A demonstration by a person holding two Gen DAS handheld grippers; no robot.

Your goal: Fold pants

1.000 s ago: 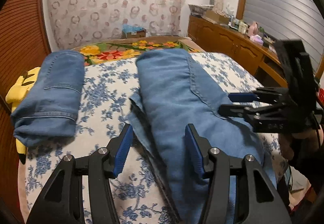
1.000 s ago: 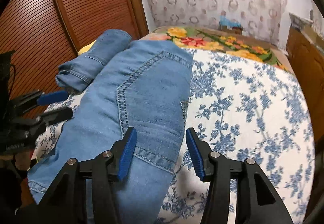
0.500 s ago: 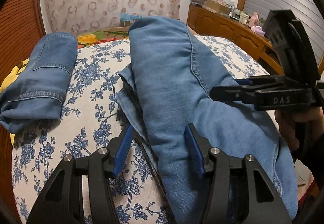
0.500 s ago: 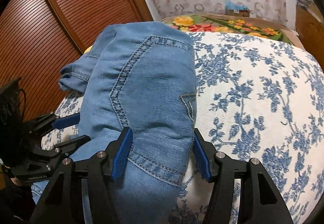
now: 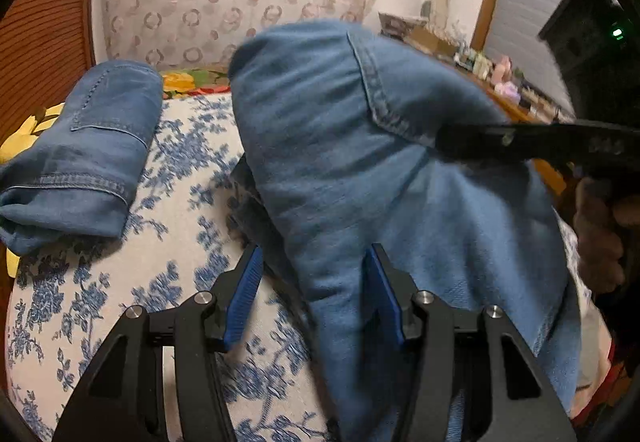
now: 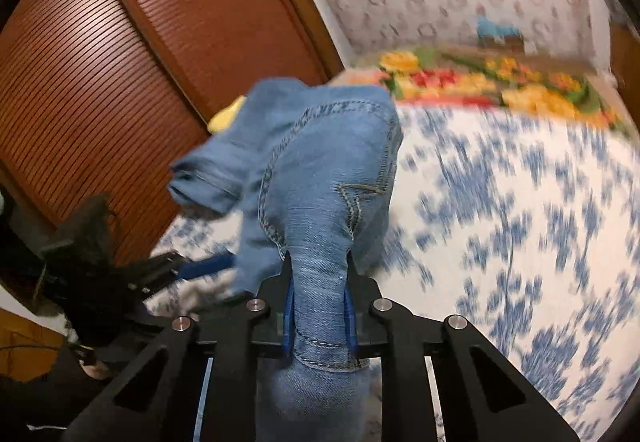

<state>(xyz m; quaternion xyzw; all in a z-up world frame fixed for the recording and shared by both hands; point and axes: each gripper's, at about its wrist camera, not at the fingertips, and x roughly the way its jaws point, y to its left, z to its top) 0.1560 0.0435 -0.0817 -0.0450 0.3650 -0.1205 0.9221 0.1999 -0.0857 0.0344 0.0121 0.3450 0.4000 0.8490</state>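
A pair of light blue jeans [image 5: 340,130] lies lengthwise on the bed, its near end raised into a hump. In the right wrist view my right gripper [image 6: 318,258] is closing on the jeans [image 6: 320,162], and both blue pads pinch a bunched fold near the stitched pocket. From the left wrist view this gripper [image 5: 520,140] is a dark bar across the denim. My left gripper [image 5: 313,250] stands open low over the bed. A strip of the jeans runs between its fingers, and the left pad [image 5: 244,294] is clear of the cloth.
A second pair of jeans [image 5: 88,146], folded, lies at the left on the blue-flowered bed cover [image 5: 160,242], with a yellow soft toy [image 5: 24,130] beside it. A slatted wooden door [image 6: 120,82] stands left of the bed, a cluttered dresser [image 5: 500,82] right. A hand [image 5: 600,234] grips the right tool.
My right gripper has closed from wide open onto the jeans and risen a little, pulling the denim up into a hump. The left gripper has kept its place and opening.
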